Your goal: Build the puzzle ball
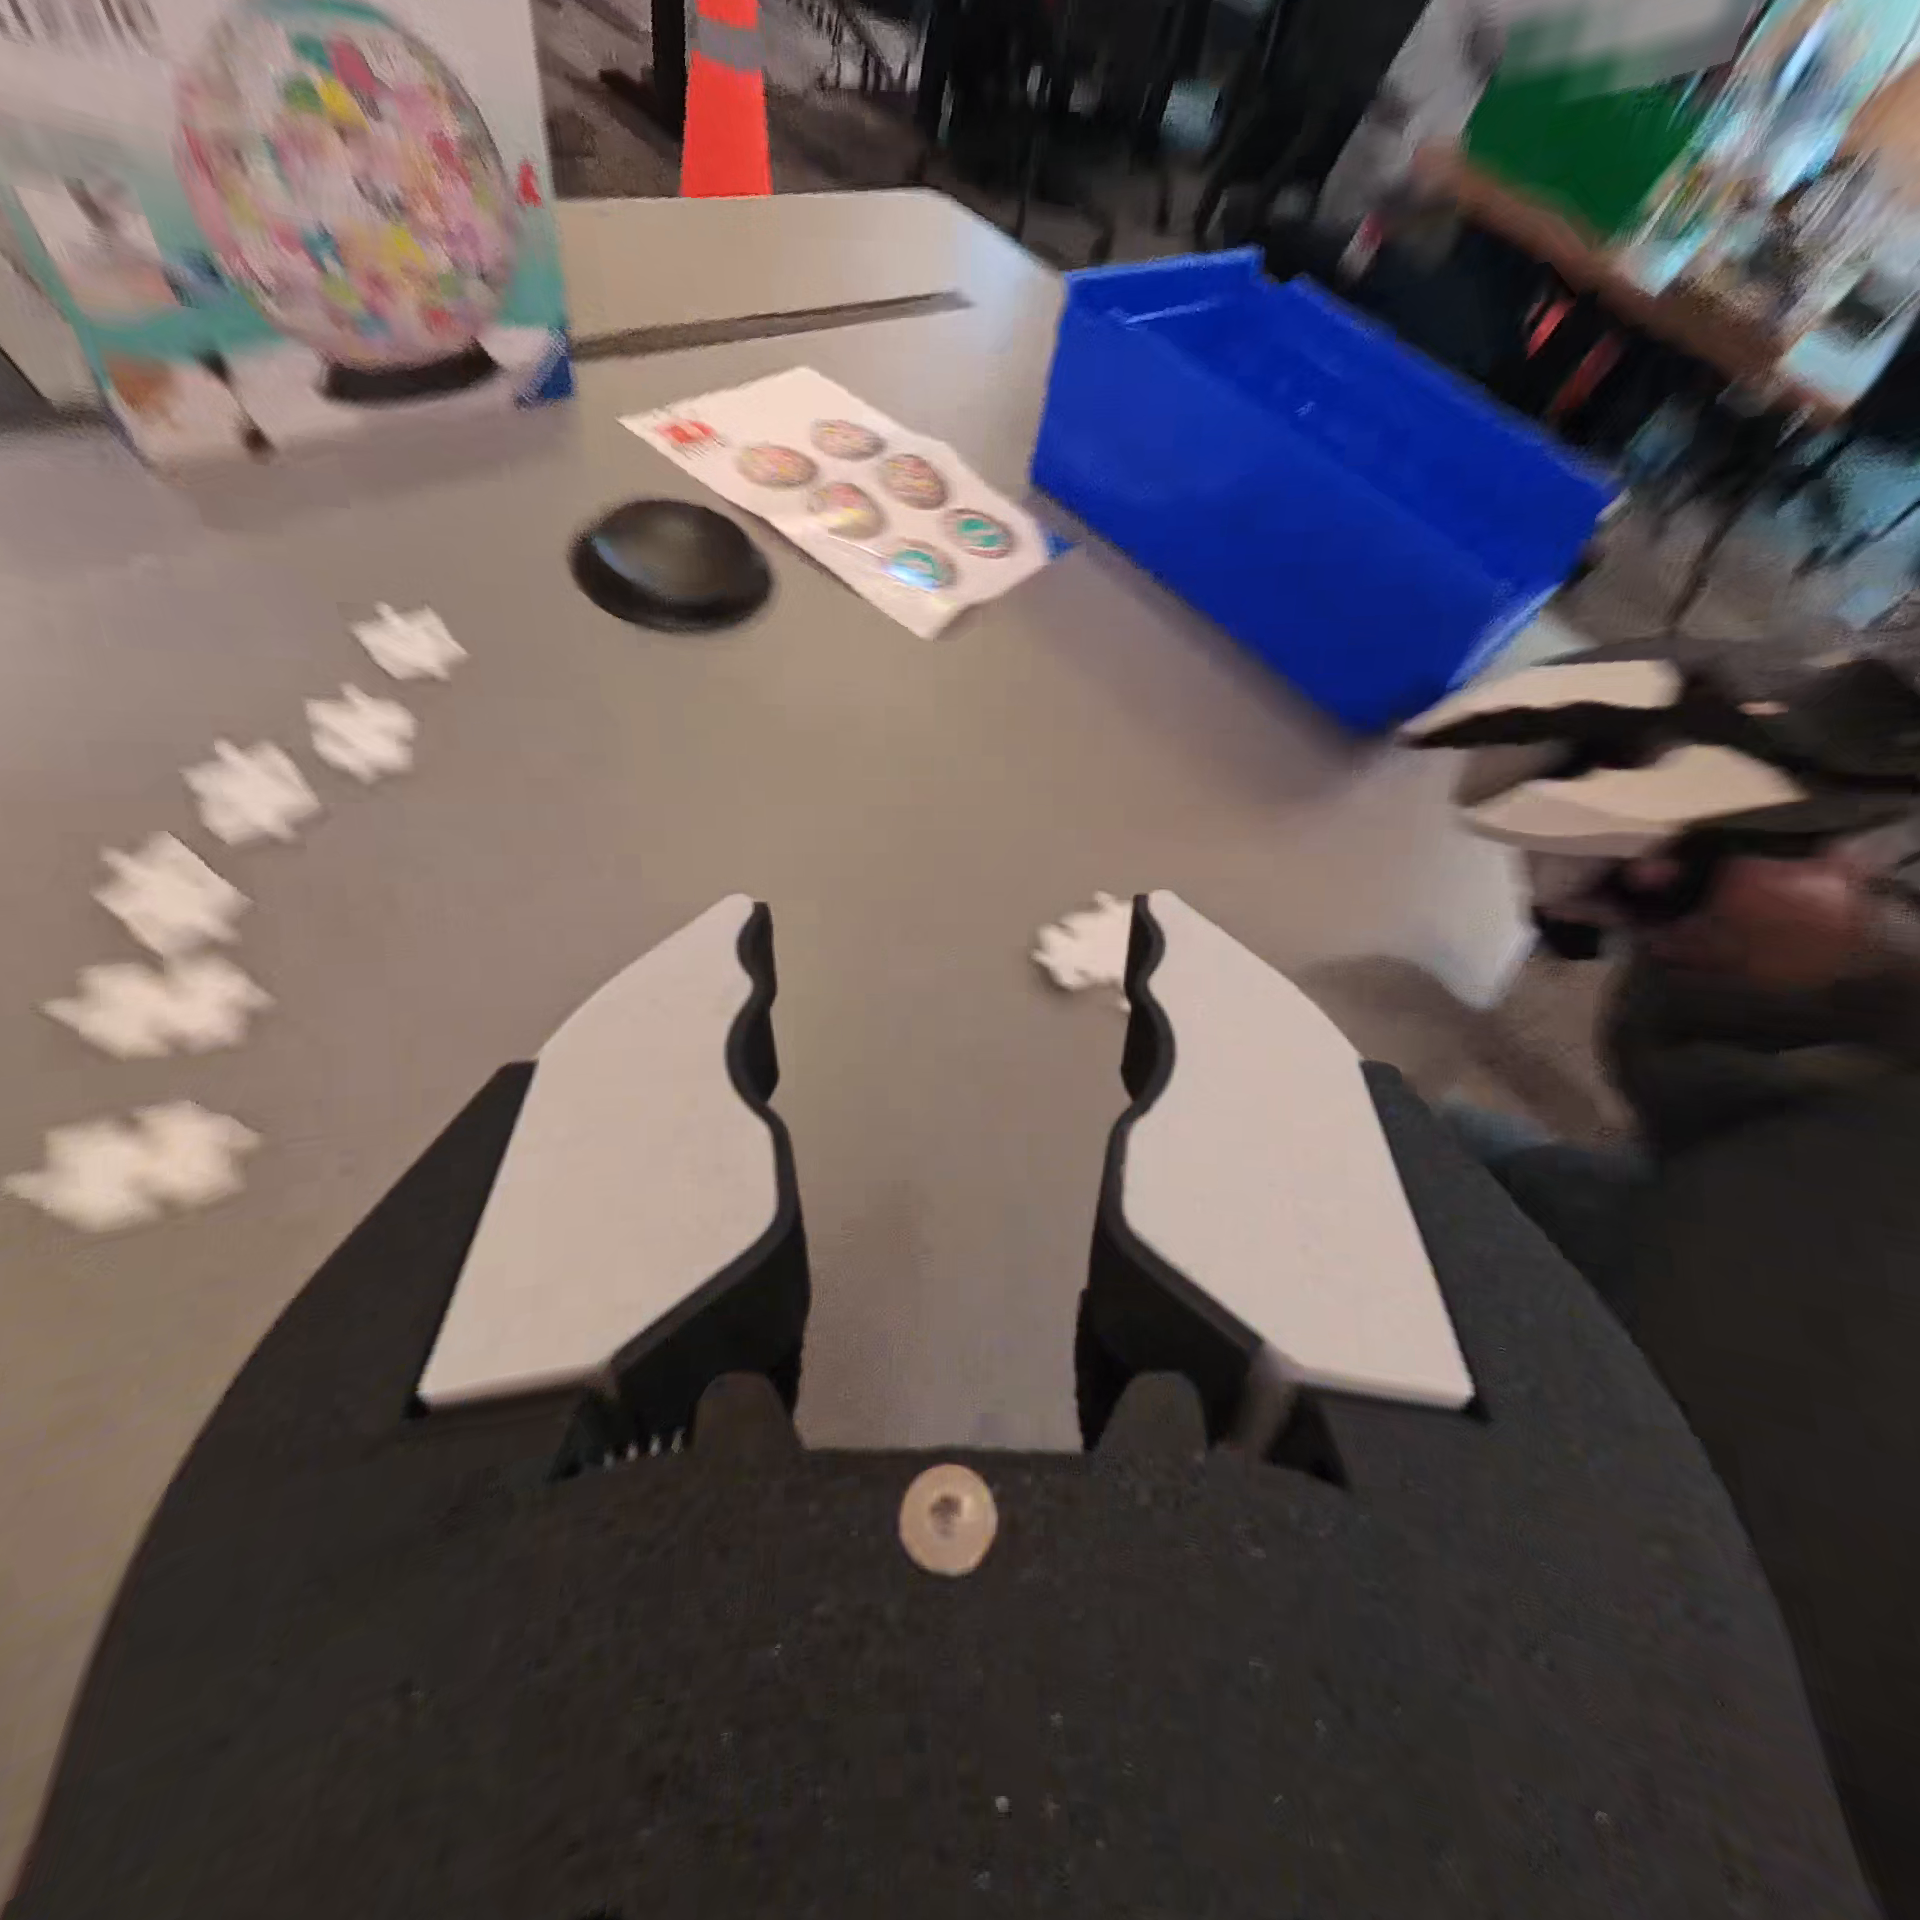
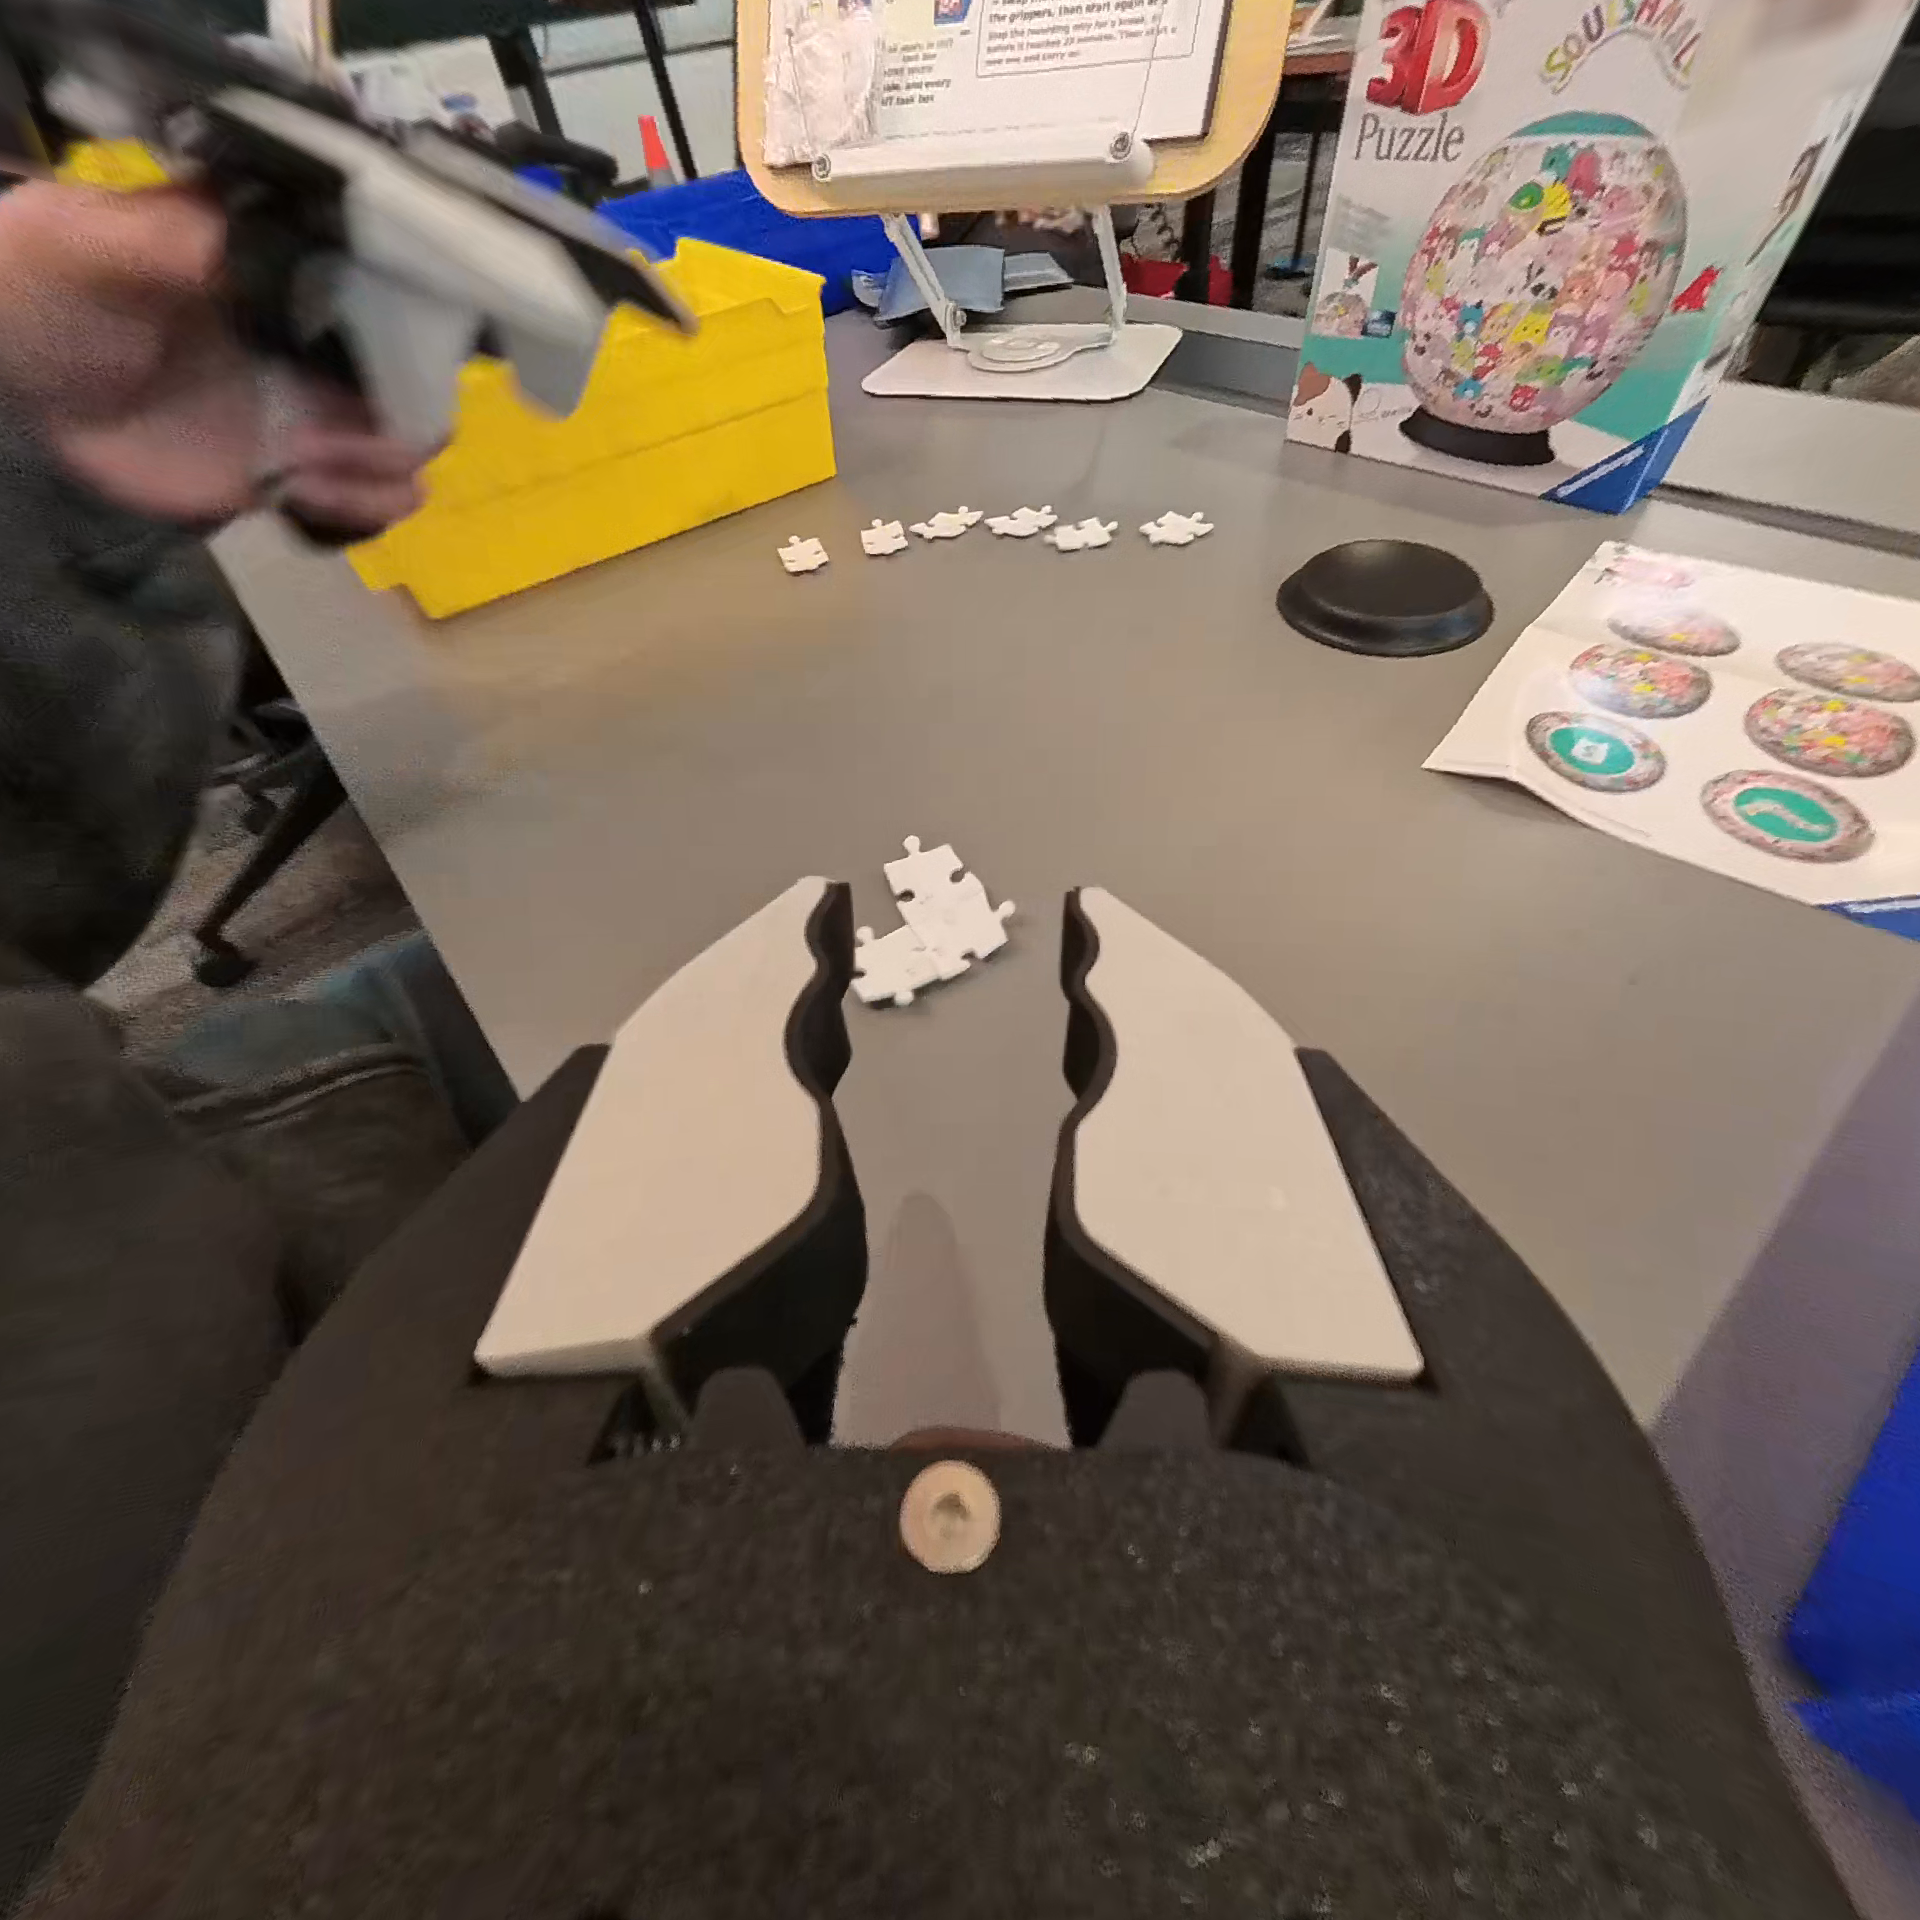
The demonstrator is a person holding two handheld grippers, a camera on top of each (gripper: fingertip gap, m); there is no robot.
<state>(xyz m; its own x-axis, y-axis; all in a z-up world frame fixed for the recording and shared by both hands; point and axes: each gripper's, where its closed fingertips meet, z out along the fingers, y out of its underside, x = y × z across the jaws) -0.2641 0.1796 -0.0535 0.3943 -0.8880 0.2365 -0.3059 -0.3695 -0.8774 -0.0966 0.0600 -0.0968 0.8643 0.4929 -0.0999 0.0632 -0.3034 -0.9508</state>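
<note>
A small joined cluster of white puzzle pieces [image 2: 935, 928] lies on the grey table just ahead of my right gripper [image 2: 954, 906], which is open and empty. The cluster shows partly behind my left gripper's right finger in the left wrist view [image 1: 1081, 943]. My left gripper [image 1: 951, 914] is open and empty above the table; that view is blurred. A row of several single white pieces [image 2: 997, 528] lies farther back and also shows in the left wrist view [image 1: 249, 792]. The black round stand [image 2: 1384, 598] sits beyond, seen too in the left wrist view [image 1: 670, 563].
The puzzle box [image 2: 1579, 249] stands at the back. An instruction sheet [image 2: 1714, 727] lies right of the stand. A yellow bin [image 2: 623, 426] stands at the left and a blue bin [image 1: 1309, 478] at the right. A document stand [image 2: 1018, 343] is behind.
</note>
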